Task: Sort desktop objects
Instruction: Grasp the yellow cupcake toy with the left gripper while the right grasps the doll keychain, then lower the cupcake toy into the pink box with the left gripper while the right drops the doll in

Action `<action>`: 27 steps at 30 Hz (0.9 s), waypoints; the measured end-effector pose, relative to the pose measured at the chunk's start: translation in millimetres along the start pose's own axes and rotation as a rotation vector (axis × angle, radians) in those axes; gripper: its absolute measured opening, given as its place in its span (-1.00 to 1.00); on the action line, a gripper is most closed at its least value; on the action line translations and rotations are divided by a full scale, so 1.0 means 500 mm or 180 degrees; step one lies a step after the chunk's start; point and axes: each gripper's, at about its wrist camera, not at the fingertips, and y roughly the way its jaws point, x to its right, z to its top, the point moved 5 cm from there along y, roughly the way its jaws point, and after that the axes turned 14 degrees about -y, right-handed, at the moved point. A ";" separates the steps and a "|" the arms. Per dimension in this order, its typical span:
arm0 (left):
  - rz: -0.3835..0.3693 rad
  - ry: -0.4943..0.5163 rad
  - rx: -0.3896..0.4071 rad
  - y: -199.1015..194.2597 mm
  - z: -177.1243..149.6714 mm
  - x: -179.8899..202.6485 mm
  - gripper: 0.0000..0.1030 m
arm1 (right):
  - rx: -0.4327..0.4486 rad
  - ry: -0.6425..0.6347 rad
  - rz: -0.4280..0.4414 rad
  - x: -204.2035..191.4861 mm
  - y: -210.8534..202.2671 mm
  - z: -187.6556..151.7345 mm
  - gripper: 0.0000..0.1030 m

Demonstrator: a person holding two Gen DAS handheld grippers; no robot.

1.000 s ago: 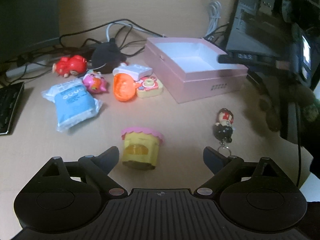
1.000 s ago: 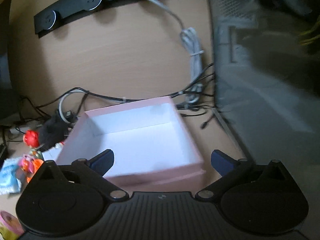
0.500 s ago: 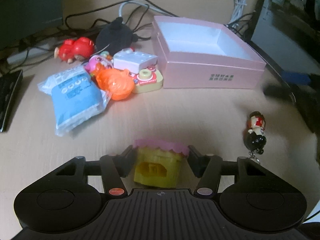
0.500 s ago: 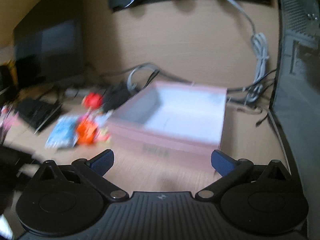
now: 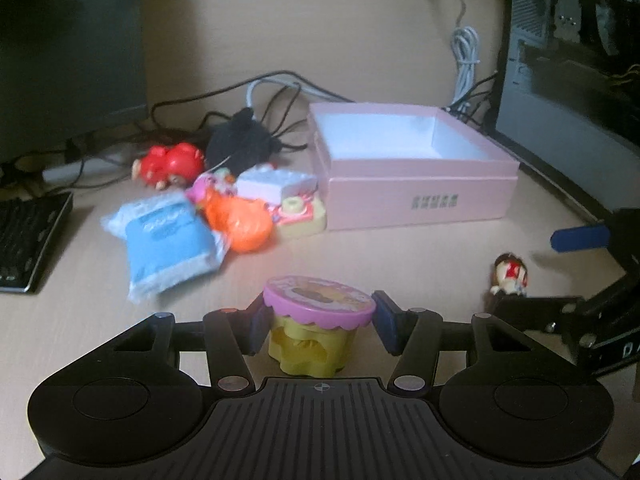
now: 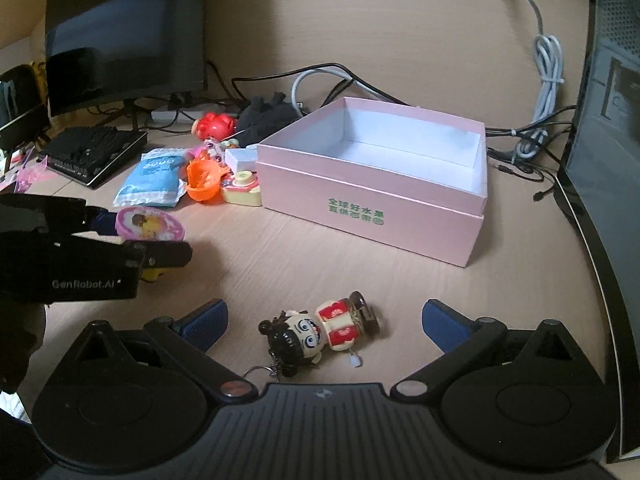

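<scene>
Through the left wrist camera, my left gripper [image 5: 318, 322] has just closed its jaws onto a yellow toy tub with a scalloped purple lid [image 5: 316, 322], a blue pad pressing the lid rim on each side while the tub stands upright on the wooden desk [image 5: 400, 256]. Beyond it sits an open pink box [image 5: 416, 196], its white inside bare, and just left of the box a cluster of toys: a yellow toy camera [image 5: 300, 220], an orange capsule toy [image 5: 244, 224], a blue-and-white packet [image 5: 168, 240], a white block [image 5: 276, 184], a red figure [image 5: 170, 164] and a dark plush [image 5: 240, 144] among black cables. A keyboard [image 5: 28, 240] lies at the far left. A small doll keychain [image 5: 510, 276] lies at the right, near the right gripper's blue pad [image 5: 580, 236]. Through the right wrist camera, my right gripper [image 6: 324, 322] hangs with its jaws spread wide, gripping nothing; the doll keychain [image 6: 320, 332] lies on its side on the desk between the blue pads, touching neither. The pink box [image 6: 372, 208] stands beyond, and at the left the left gripper [image 6: 132, 236] clasps the purple-lidded tub [image 6: 150, 224]. A dark monitor [image 6: 124, 36] stands behind the keyboard [image 6: 90, 152].
</scene>
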 end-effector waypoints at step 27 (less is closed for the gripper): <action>0.0170 -0.0189 -0.0231 -0.045 -0.022 -0.042 0.54 | -0.0199 -0.0026 0.0069 0.013 0.030 -0.019 0.33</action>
